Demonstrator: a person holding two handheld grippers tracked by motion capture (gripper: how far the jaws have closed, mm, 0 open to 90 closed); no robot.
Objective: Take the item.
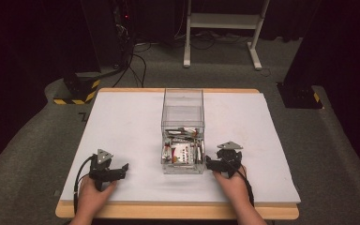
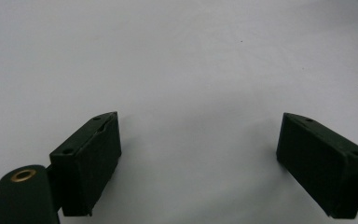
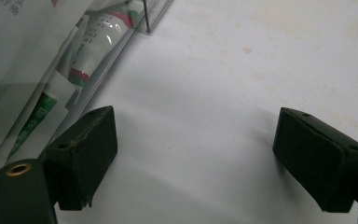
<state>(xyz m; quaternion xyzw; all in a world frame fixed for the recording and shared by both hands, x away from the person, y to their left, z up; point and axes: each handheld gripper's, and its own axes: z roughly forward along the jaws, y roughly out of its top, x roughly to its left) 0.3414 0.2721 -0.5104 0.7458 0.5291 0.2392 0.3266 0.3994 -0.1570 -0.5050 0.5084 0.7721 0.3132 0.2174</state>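
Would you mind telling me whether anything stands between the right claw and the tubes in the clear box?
Yes: the box's clear wall. The open right claw sits outside it on the white board, and the tubes lie inside; the box's top looks open.

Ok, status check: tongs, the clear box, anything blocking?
Left tongs open, empty, on the white mat. Right tongs open, empty, beside the clear plastic box of tubes. Nothing in the way.

We saw a white sheet (image 1: 122, 122) covering the wooden tabletop (image 1: 178, 212). Beyond it, on grey carpet (image 1: 23, 154), stood a white frame (image 1: 222, 21), black cables (image 1: 138, 61) and a yellow-and-black striped base (image 1: 77, 91).
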